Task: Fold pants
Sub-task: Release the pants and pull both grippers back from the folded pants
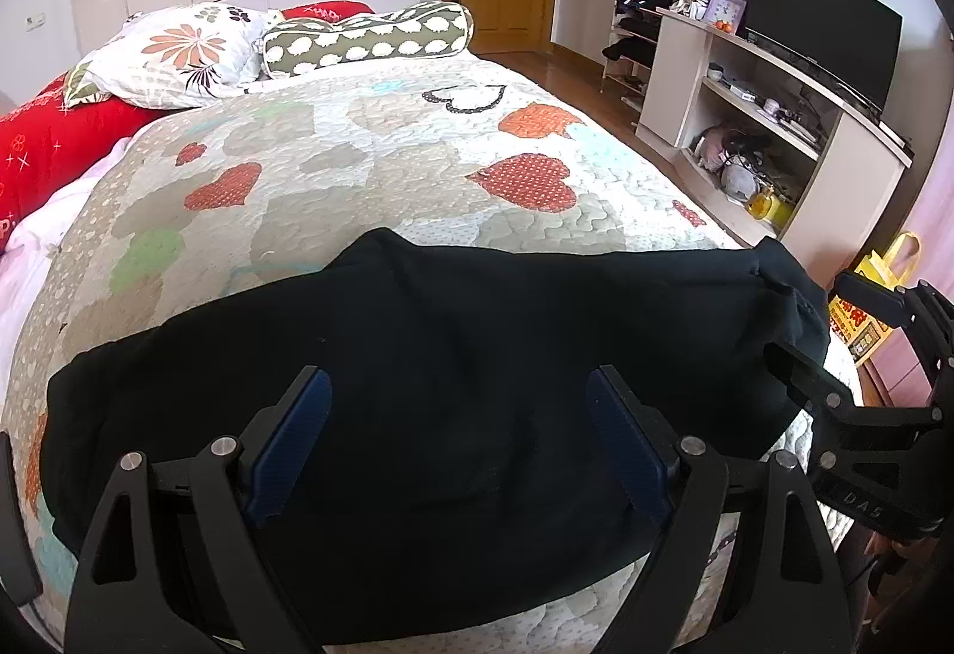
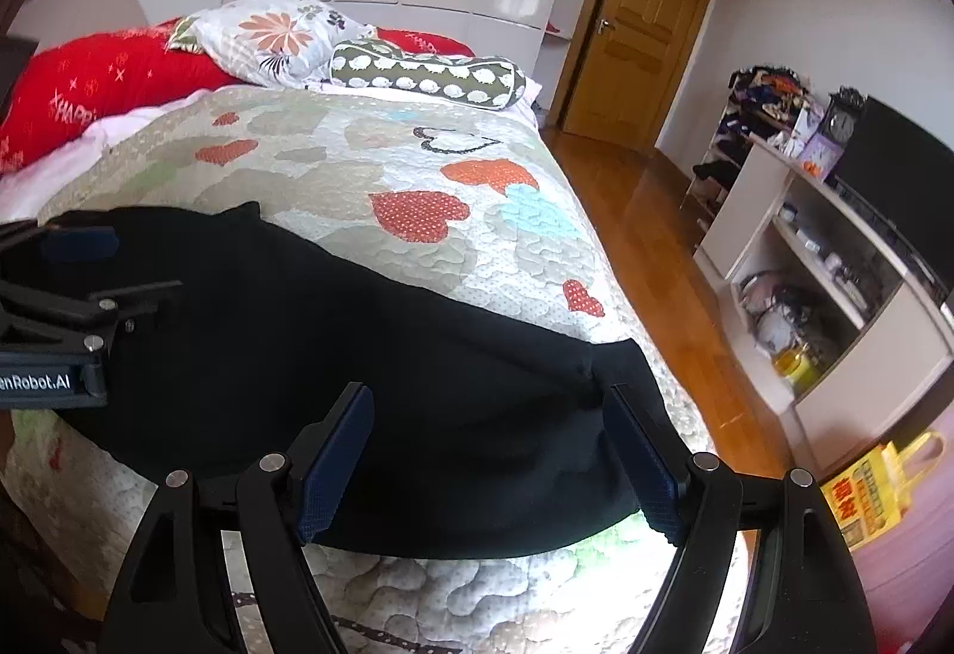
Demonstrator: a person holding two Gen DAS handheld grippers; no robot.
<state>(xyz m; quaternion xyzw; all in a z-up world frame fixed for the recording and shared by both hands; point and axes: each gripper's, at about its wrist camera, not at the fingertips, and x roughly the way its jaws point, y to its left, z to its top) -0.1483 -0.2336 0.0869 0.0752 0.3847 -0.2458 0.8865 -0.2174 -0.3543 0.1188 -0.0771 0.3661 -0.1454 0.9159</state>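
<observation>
Apparently the pants [image 1: 417, 386] already lie folded into one flat band across the quilt [image 1: 358, 147], beneath both sets of fingers. The left gripper [image 1: 459, 445] and right gripper [image 2: 489, 463] gape wide, holding nothing; a further fold probably remains.

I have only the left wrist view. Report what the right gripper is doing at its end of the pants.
Observer: The right gripper is open. Its fingers stand wide apart over the end of the black pants and pinch nothing.
Operator: Tell me whether that end hangs off the bed.
Observer: It does not. The end lies flat on the heart-print quilt, and a strip of quilt still shows between it and the side of the bed next to the wooden floor.
</observation>
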